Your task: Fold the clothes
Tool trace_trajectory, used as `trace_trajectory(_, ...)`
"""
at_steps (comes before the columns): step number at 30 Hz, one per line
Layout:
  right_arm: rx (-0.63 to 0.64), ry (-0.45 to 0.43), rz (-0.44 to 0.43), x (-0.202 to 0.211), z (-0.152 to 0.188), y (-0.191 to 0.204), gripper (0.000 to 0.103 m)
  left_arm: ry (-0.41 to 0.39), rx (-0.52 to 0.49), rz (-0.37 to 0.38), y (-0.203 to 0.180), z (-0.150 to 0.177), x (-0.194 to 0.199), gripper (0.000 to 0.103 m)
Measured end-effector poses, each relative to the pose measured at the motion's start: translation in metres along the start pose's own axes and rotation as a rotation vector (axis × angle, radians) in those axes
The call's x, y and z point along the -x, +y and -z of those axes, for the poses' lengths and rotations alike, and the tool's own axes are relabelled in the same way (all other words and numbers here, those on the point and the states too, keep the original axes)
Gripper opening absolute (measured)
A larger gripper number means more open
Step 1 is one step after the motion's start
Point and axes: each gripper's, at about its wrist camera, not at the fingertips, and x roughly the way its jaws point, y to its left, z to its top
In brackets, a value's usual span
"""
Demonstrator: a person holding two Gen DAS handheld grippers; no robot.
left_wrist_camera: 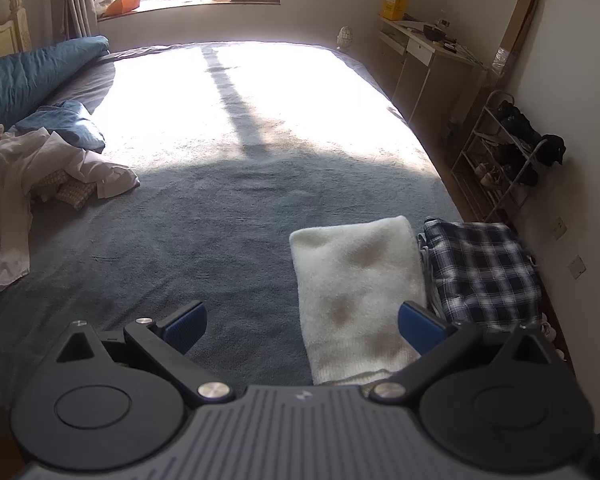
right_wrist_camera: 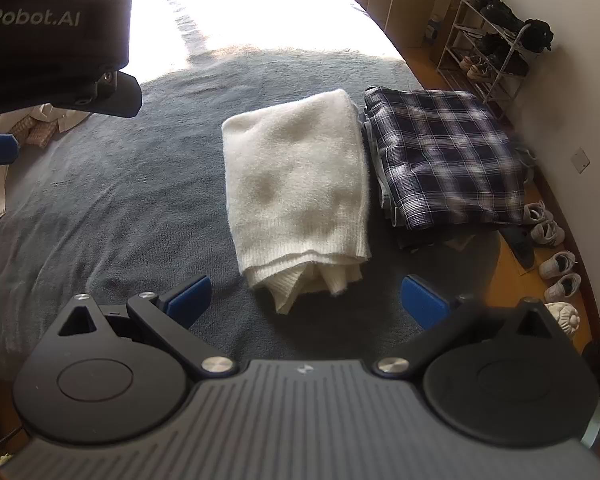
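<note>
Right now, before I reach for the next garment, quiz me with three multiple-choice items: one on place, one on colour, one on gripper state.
1. The folded plaid garment lies where relative to the folded sweater?
A on top
B right beside it
C across the bed

2. The sweater's colour?
A cream white
B red
C black

3. The right hand-held gripper is:
A shut on the sweater
B open, holding nothing
C shut on the plaid

Key: B, their edges adjoin; A, pale knit; B, blue pads spread apart, nothing between.
</note>
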Motion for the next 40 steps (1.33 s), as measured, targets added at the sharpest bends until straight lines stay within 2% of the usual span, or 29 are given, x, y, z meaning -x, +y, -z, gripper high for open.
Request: trace_trajectory(40,-0.008,0.02,-0.001,-0.012,-0.007,-0.002,0.102,0.034,-0.023,-0.03,-0.007,-0.004,-0.013,0.102)
